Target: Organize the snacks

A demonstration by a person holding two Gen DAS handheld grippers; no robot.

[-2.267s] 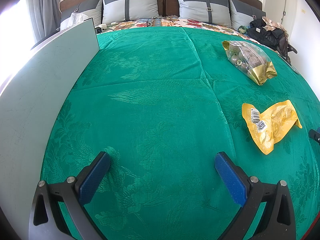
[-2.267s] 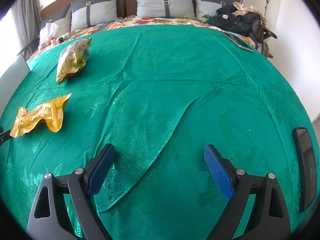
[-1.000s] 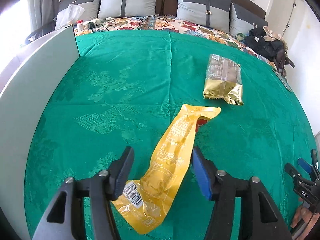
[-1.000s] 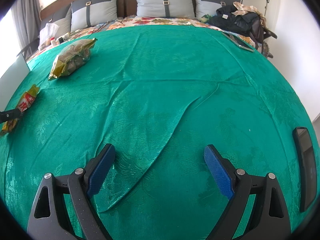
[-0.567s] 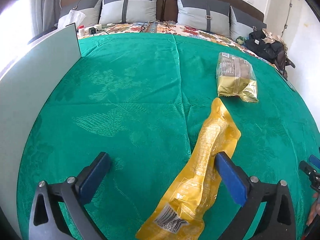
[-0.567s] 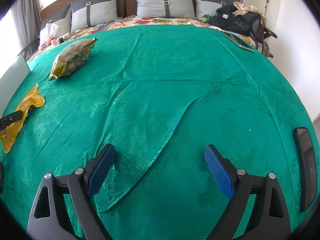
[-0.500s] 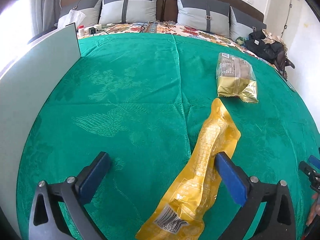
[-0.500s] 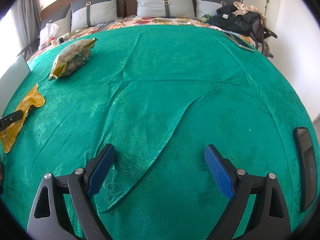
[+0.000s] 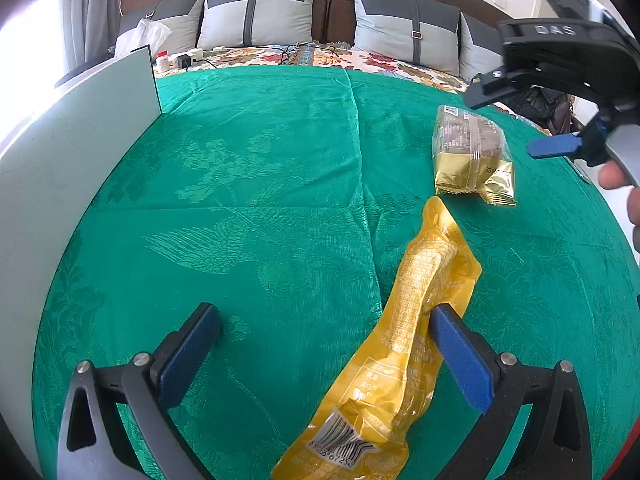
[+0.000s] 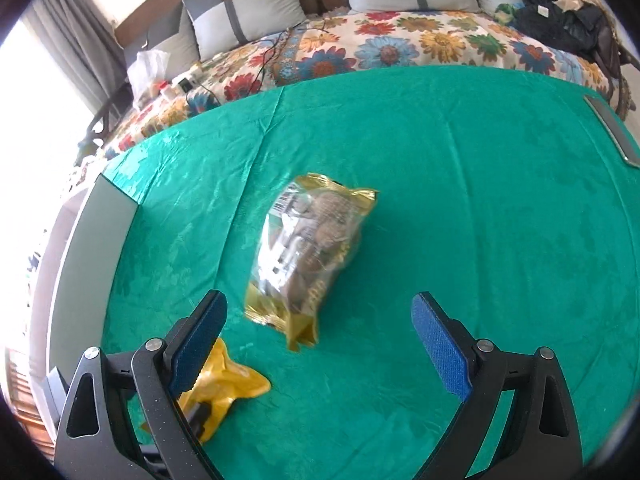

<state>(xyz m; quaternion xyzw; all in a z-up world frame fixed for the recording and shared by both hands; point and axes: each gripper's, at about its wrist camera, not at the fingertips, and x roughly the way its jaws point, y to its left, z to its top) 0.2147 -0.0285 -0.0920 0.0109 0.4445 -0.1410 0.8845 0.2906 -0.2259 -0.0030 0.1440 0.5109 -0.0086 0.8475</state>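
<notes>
A long yellow snack packet (image 9: 404, 344) lies on the green cloth, between the open fingers of my left gripper (image 9: 324, 352), close to the right finger. A gold and clear bag of brown snacks (image 9: 470, 154) lies just beyond the packet's far tip. My right gripper (image 10: 318, 336) is open and hovers over that gold bag (image 10: 308, 248), whose near end sits between its fingers. The yellow packet's end (image 10: 224, 396) shows behind its left finger. The right gripper also shows in the left wrist view (image 9: 556, 146), above the gold bag.
A pale grey board (image 9: 76, 136) stands along the left edge of the green cloth (image 9: 256, 184). Pillows (image 9: 256, 12), a floral sheet, cables and small items lie at the head of the bed. A dark flat device (image 10: 610, 128) lies at the far right.
My right gripper has moved far to the left and now hovers over the gold bag. My left gripper opened about a second ago and stays over the yellow packet.
</notes>
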